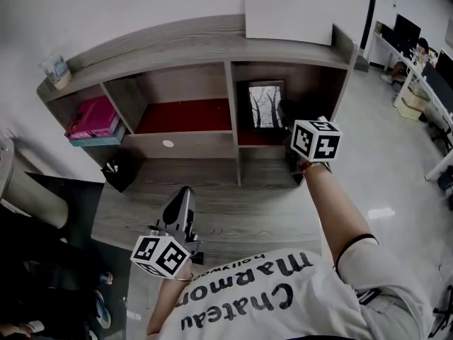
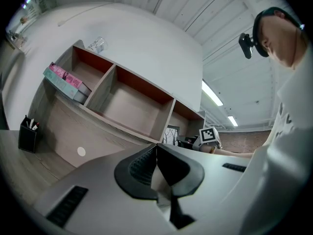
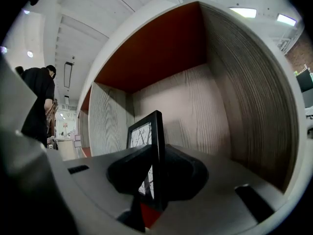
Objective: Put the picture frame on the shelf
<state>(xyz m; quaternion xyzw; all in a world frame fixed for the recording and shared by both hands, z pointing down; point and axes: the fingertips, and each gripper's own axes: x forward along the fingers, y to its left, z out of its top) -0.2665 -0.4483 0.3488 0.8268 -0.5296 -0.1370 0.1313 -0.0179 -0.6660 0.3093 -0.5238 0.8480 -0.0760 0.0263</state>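
The black picture frame (image 1: 265,105), with a bare-trees print, stands upright inside the lower right compartment of the wooden shelf (image 1: 233,129), on its red floor. My right gripper (image 1: 288,127) reaches into that compartment at the frame's right side. In the right gripper view the frame (image 3: 146,131) stands edge-on between the jaws, and the right gripper (image 3: 157,153) is shut on it. My left gripper (image 1: 186,192) hovers low over the desk (image 1: 241,204), shut and holding nothing. The left gripper view shows its jaw tips touching (image 2: 157,148), with the frame (image 2: 170,134) far off.
Pink books (image 1: 93,117) lie in the left compartment. A black pen holder (image 1: 119,172) stands on the desk at the left. A glass (image 1: 55,66) and a white board (image 1: 287,16) rest on the shelf top. A person in black (image 3: 39,97) stands far off.
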